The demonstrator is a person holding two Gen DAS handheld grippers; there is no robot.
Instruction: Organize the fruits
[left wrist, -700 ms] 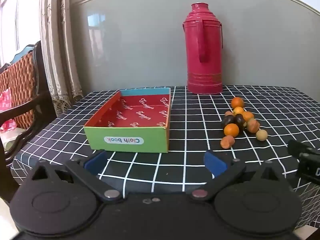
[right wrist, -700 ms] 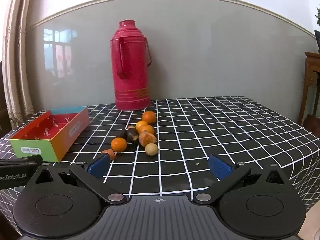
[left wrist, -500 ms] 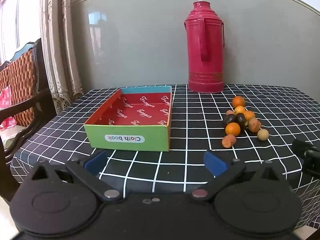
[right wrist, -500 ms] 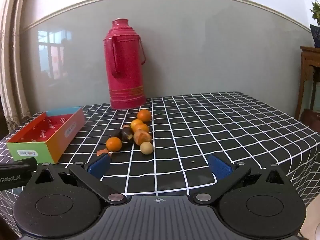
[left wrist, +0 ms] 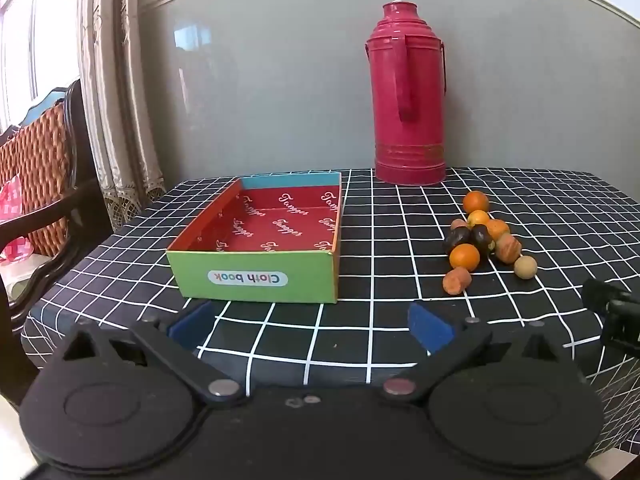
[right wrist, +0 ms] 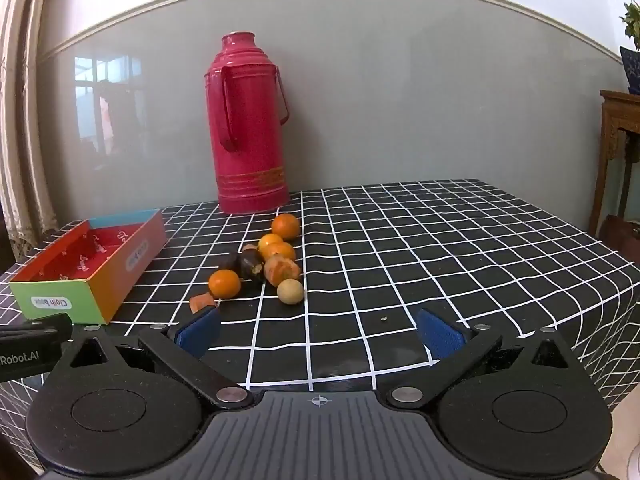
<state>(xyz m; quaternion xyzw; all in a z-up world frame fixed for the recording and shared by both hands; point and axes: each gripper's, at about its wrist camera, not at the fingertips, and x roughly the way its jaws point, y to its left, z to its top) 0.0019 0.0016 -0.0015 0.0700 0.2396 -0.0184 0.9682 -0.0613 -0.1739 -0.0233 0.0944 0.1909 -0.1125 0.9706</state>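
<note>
Left gripper (left wrist: pixel 310 326): tipped slightly downward, fingers spread wide, empty, over the worktop (left wrist: pixel 380 344) edge before the box (left wrist: pixel 256 276).
Right gripper (right wrist: pixel 318 330): tipped slightly downward, fingers spread wide, empty, near the fruits (right wrist: pixel 260 266).
Fruits: clustered on the worktop, right of the box, before the flask (right wrist: pixel 248 128).
Box: empty.

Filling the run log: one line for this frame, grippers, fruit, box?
left gripper: open, nothing held | right gripper: open, nothing held | fruit pile: on tablecloth, untouched | box: empty, left of pile | stage: pre-grasp
</note>
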